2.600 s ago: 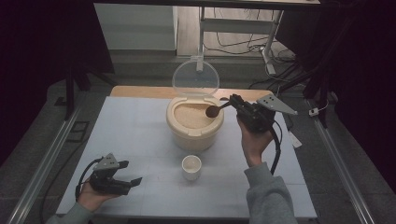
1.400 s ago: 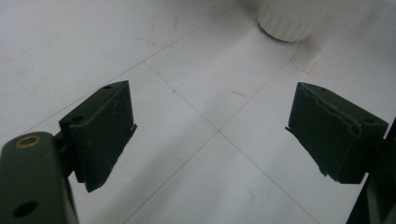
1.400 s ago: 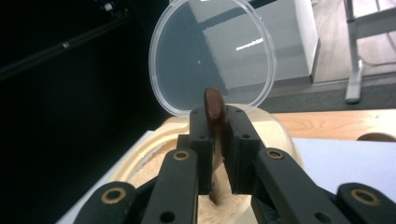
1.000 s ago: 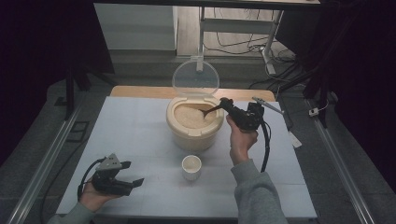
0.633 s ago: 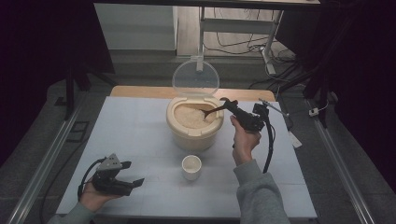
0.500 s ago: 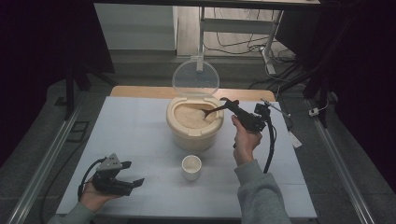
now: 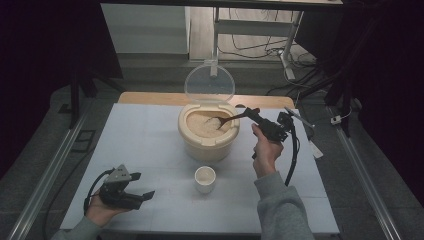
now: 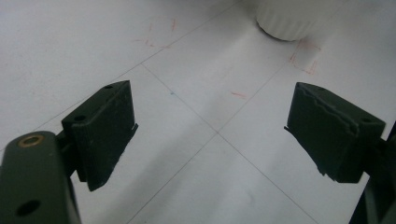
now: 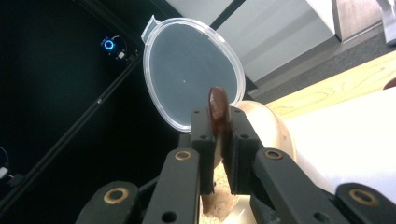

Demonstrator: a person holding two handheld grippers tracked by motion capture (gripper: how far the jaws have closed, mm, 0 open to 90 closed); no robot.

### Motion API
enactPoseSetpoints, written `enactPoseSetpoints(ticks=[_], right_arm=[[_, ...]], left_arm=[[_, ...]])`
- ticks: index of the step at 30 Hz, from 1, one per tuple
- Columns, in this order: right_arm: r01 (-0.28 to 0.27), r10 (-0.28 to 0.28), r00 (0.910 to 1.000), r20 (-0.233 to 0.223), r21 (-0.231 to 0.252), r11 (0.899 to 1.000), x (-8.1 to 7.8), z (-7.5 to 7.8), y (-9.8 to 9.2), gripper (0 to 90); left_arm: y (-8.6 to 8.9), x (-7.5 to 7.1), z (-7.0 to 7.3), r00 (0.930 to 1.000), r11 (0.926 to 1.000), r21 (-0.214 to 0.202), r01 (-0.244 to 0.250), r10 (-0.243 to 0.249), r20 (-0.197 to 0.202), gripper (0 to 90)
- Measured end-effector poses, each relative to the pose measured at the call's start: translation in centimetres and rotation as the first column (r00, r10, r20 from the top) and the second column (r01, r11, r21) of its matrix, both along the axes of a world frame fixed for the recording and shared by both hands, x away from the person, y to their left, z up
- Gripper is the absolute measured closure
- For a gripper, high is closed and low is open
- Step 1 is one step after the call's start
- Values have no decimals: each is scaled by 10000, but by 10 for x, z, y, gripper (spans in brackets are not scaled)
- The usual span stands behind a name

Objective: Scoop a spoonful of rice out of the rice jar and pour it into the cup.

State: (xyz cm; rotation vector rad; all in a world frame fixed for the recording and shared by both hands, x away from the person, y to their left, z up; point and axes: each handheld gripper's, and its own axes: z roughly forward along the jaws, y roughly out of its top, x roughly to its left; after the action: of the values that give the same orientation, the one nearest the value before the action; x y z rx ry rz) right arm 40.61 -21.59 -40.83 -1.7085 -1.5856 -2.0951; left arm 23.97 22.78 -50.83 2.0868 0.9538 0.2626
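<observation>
Right gripper (image 7: 256, 116) is clamping a brown spoon (image 7: 231, 119) whose bowl is sitting in the rice inside the open-lidded beige container (image 7: 208, 131), while the left gripper (image 7: 142, 196) is resting wide open near the table's (image 7: 140, 130) front-left corner.

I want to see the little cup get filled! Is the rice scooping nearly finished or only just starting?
Only starting, it seems. Done: the clear lid stands open on the rice container. In hand: the right gripper is clamped on a brown spoon whose bowl dips into the rice. Left: the white cup looks empty, so rice must reach it. The left gripper rests open.
</observation>
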Motion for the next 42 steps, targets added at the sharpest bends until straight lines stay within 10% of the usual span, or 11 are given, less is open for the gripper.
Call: enactPoseSetpoints(ticks=[14,42], right_arm=[[-78,103,9996,-260,956,9954,-1,0,-12,837],[-243,332,9973,-661,1311,9911,-2,1,-15,837]], left_arm=[[-1,1,-1,10000,10000,78,-32,32,18,152],[1,0,-2,10000,9999,97,-86,86,0,152]])
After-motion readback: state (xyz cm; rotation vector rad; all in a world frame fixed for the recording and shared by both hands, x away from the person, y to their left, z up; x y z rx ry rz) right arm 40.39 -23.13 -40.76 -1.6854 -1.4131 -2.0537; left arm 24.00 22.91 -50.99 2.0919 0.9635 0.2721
